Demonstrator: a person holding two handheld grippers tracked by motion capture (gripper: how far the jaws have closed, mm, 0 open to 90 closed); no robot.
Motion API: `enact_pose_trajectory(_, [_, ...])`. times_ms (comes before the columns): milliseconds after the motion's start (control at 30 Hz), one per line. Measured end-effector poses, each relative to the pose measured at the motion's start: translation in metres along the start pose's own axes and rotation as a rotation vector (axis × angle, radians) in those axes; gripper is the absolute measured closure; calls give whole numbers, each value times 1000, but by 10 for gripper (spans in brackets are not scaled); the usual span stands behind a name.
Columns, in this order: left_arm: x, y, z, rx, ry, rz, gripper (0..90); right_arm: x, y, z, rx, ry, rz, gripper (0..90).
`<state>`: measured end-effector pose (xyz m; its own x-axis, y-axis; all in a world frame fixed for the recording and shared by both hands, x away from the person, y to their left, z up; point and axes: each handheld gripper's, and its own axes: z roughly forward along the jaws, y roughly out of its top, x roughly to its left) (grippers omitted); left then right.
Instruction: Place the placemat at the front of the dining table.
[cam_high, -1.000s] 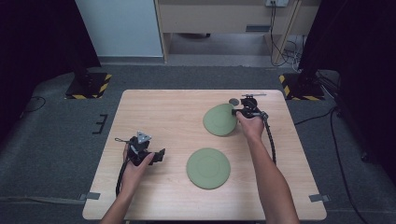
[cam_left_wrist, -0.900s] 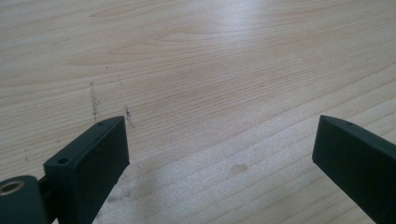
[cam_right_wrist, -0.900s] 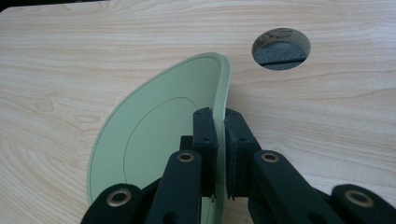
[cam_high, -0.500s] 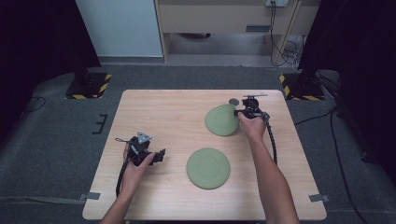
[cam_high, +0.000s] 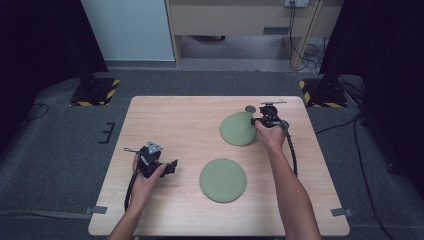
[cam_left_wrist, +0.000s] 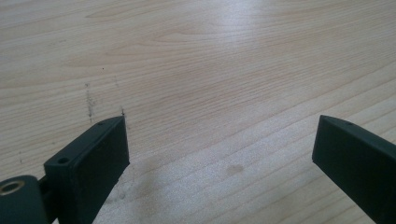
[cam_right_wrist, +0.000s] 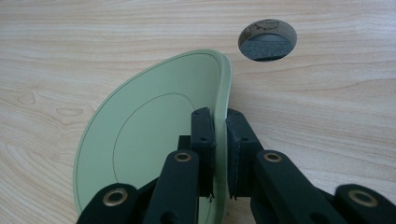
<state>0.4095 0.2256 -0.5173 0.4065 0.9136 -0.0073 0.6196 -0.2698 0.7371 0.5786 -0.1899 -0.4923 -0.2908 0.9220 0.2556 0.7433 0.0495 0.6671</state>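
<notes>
- Right gripper (cam_right_wrist: 219, 140), jaws clamped on rim of the far green plate (cam_right_wrist: 154, 135); one jaw on the plate's face, the other on its back, rim pinched between pads.
- High view: right gripper (cam_high: 258, 121) at the right edge of that plate (cam_high: 237, 129), far right part of the table (cam_high: 175, 115).
- Plate tipped up on the gripped side, raised off the wood there; its opposite edge is low, by the tabletop. Rim looks bent where it's pinched.
- Round hole (cam_right_wrist: 267, 40) in the tabletop just beyond the plate, close to its rim, not touching. Same hole (cam_high: 249, 108) in the high view, just behind the plate.
- Left gripper (cam_left_wrist: 219, 154) jaws spread wide, nothing between them, bare wood below.
- High view: left gripper (cam_high: 169, 166) in the person's left hand (cam_high: 147, 175), near-left part of the table, low over the wood, grey three-cornered plate on top.
- Second green plate (cam_high: 223, 180) lies flat near table centre-front, between the two forearms, well apart from both grippers and from the far plate.
- Cable (cam_high: 291, 150) trails from the right gripper along the right forearm.
</notes>
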Motion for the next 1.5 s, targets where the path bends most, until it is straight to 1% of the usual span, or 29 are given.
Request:
enact_pose_trajectory(200, [-1,0,0,2,-2,5,31,-1,-2,0,2,0,4,835])
enact_pose_trajectory(367, [-1,0,-1,-2,0,3,30,-3,-7,-1,7,-2,6,831])
enact_pose_trajectory(533, [-3,1,-1,-2,-1,8,31,-6,-11,-2,0,0,14,800])
enact_pose_trajectory(633, [-3,1,-1,-4,-1,9,31,-7,-11,-3,-6,-13,11,719])
enact_pose_trajectory(700, [-3,1,-2,-4,1,10,31,-8,-11,-4,-6,-28,17,627])
enact_pose_trajectory(733, [-3,1,-2,-5,1,8,31,-9,-11,-5,-8,-34,20,606])
enact_pose_trajectory(767, [-3,1,-2,-5,2,9,31,-11,-11,-7,-17,-36,20,599])
enact_pose_trajectory(800, [-3,1,-2,-5,2,10,31,-11,-11,-8,-27,-33,29,577])
enact_pose_trajectory(900, [-4,1,-2,-3,3,14,31,-12,-11,-13,-37,-35,33,504])
enact_pose_trajectory(1033, [-6,1,-3,-6,4,21,31,-12,-11,-19,-56,-50,28,389])
enact_pose_trajectory(1100, [-6,1,-4,-4,7,25,30,-12,-11,-24,-54,-51,38,313])
enact_pose_trajectory(1200, [-7,1,-6,-2,8,29,30,-13,-12,-28,-59,-49,45,236])
enact_pose_trajectory(1267, [-8,1,-6,-2,7,29,30,-14,-13,-32,-42,-38,56,199])
enact_pose_trajectory(1333, [-9,1,-7,0,7,31,30,-14,-14,-36,-34,-37,51,179])
enact_pose_trajectory(1400, [-11,1,-8,-7,6,32,30,-13,-14,-42,-49,-31,49,164])
enact_pose_trajectory(1500, [-12,0,-8,-3,3,30,30,-12,-14,-50,-59,-18,44,129])
